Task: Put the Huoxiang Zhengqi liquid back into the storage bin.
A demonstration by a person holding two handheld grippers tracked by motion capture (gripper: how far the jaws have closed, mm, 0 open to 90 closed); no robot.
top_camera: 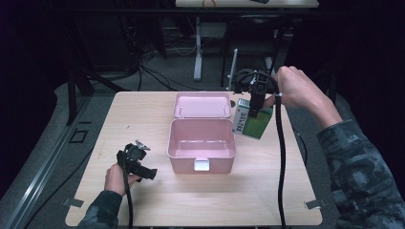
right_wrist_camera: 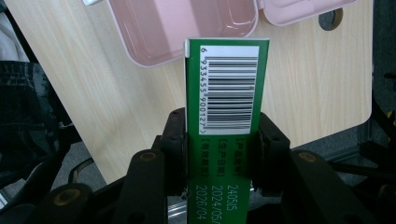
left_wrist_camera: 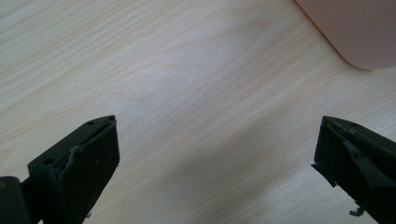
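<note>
Green rectangular cardboard carton (top_camera: 253, 121) with a white barcode panel hangs in the air just beside the right rim of the open pink plastic box (top_camera: 202, 143), clear of the pale wood-grain worktop (top_camera: 143, 119). Right tongs (top_camera: 254, 110) clamped on the carton's narrow sides. Left tongs (top_camera: 138, 155) apart and idle, low over the worktop left of the box. Judgement: carry the carton over the cavity, level it, lower it clear of the rim and hinged lid (top_camera: 202, 104), then release.
</note>
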